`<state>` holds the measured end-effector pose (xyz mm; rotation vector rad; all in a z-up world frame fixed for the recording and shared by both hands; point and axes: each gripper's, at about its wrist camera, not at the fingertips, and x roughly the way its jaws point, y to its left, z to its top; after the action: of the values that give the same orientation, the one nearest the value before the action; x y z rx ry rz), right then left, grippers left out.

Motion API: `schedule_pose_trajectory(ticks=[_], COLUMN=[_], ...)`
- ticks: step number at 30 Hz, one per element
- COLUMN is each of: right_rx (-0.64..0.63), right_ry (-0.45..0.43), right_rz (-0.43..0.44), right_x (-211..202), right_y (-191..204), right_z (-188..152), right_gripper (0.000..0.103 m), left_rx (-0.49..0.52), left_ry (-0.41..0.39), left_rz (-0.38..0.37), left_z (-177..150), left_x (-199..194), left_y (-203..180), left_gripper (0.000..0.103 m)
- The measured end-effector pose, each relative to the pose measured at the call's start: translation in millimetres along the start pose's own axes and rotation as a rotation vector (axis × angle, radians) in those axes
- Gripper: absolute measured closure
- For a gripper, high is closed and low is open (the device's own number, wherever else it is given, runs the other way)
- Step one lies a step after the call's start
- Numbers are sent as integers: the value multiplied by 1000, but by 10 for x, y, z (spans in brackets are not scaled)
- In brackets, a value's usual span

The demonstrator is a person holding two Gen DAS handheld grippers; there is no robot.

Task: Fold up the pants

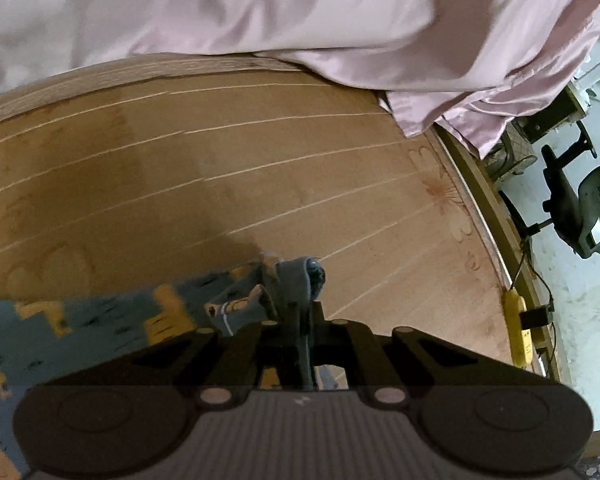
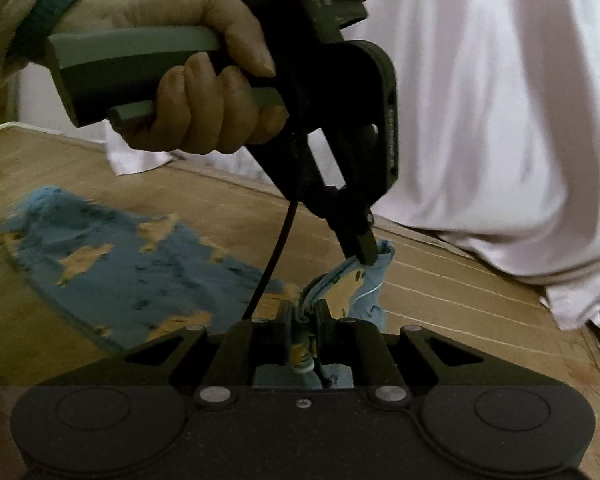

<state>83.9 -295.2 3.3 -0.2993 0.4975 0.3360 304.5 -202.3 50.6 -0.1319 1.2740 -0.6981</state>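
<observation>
pants: small blue pair with orange patches [image 2: 112, 268], lying on a bamboo-slat mat [image 1: 228, 152]; body flat at left centre of the right wrist view, one end bunched and lifted at lower centre.
long axis: runs from upper left of the right wrist view down to lower centre; lifted end points toward the cameras.
left gripper [image 2: 362, 254]: jaws closed on a corner of the lifted end, in centre right of the right view. A hand [image 2: 204, 92] holds its handle at upper left.
right gripper [image 2: 302, 314]: jaws closed on bunched cloth just beside it.
why: two pinches on the same end, probably to carry it over the flat part as a fold.
surroundings: pink sheet [image 1: 260, 12] across the top; office chair [image 1: 580, 208] at right edge.
</observation>
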Motion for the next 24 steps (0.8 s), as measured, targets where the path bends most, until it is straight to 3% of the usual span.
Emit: schedule_pose_trajectory(ticks=[4, 10, 12, 14, 18, 19, 24], right_rx=[-43, -69, -47, -14, 47, 59, 121], right_ry=[25, 133, 170, 185, 194, 198, 219], right_rz=[60, 141, 162, 173, 186, 190, 212], right_x=[76, 331, 409, 423, 443, 453, 483], right_y=[298, 603, 612, 618, 551, 538, 460], right_z=[41, -19, -56, -76, -61, -61, -80], right_gripper=[92, 92, 92, 91, 91, 91, 91], left_rx=[-9, 43, 11, -22, -73, -92, -172], left_ry=[-11, -29, -41, -47, -67, -72, -75], left_rz=[2, 12, 7, 3, -56, -81, -184], left_z=[-201, -521, -619, -703, -834, -851, -932], left_x=[-115, -127, -132, -143, -173, -169, -96], left_y=[337, 852, 1033, 1178, 1411, 1456, 1634], left_gripper=[99, 96, 87, 66, 51, 44, 34])
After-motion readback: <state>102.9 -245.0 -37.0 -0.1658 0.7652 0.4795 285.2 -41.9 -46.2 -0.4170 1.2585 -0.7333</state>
